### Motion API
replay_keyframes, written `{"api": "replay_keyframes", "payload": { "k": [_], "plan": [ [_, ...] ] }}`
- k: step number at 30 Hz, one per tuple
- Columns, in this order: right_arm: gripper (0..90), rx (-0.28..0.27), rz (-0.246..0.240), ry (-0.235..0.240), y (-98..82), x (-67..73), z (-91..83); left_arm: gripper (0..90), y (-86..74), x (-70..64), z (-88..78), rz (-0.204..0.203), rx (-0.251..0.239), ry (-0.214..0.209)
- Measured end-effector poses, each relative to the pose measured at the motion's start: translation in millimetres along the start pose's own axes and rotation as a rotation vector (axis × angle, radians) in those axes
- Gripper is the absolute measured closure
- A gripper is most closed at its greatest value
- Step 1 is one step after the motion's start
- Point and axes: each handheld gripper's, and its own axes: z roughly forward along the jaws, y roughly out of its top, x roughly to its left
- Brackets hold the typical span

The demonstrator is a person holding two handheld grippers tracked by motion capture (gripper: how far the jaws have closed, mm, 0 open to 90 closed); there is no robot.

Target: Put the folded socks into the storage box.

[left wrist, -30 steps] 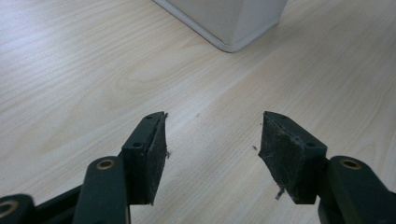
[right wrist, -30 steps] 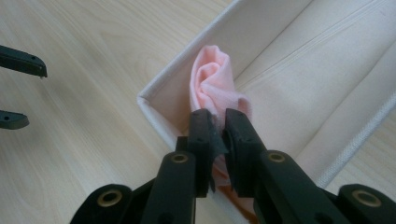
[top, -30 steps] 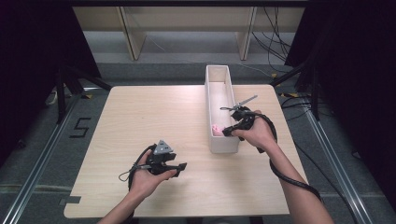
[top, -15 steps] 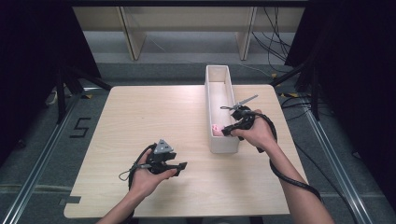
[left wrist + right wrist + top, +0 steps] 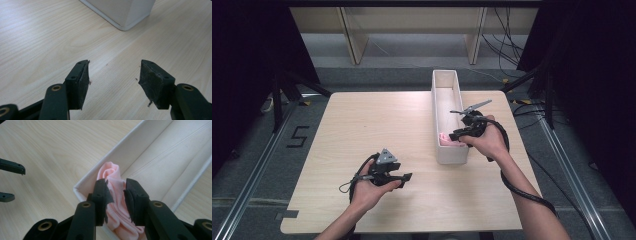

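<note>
A rolled pink cloth (image 5: 111, 173) lies at the near end of a long white box (image 5: 140, 145), against its end wall. My right gripper (image 5: 117, 187) reaches down into that end; its jaws have just been opening and stand apart on either side of the cloth, pads off it. In the high view the cloth (image 5: 445, 137) shows as a pink patch beside the right gripper (image 5: 455, 135) inside the box (image 5: 447, 76). My left gripper (image 5: 404, 176) rests low over the table's front, open with only bare wood between its pads (image 5: 82, 77).
The wooden table (image 5: 362, 125) has free room left of the box. The box's near corner (image 5: 125, 15) lies just ahead of the left gripper. The left gripper's two jaw tips (image 5: 11, 180) show at the left edge of the right gripper view. Cables trail from both grippers.
Both hands keep their places, and no shift of the cloth or the box shows in the high view.
</note>
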Motion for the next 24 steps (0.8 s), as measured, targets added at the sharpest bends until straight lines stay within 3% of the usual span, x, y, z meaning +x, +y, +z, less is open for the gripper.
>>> {"api": "replay_keyframes", "payload": {
  "k": [10, 14, 20, 24],
  "plan": [
    [65.3, -0.057, -0.016, -0.021, -8.8, 6.6, -10.0, 37.7, -1.4, 4.9, -3.8, -0.007, -0.012, 0.003],
    [63.7, -0.054, -0.026, -0.017, -13.2, 10.5, -15.2, 35.4, -1.4, 7.3, -5.4, -0.013, -0.017, -0.001],
    [61.4, -0.089, -0.033, -0.032, -20.9, 14.1, -19.2, 32.6, -3.2, 10.2, -8.2, -0.017, -0.033, 0.021],
    [60.0, -0.106, 0.006, -0.038, -27.8, 18.3, -23.7, 31.5, -5.6, 16.1, -12.2, -0.018, -0.035, 0.021]
  ]
}}
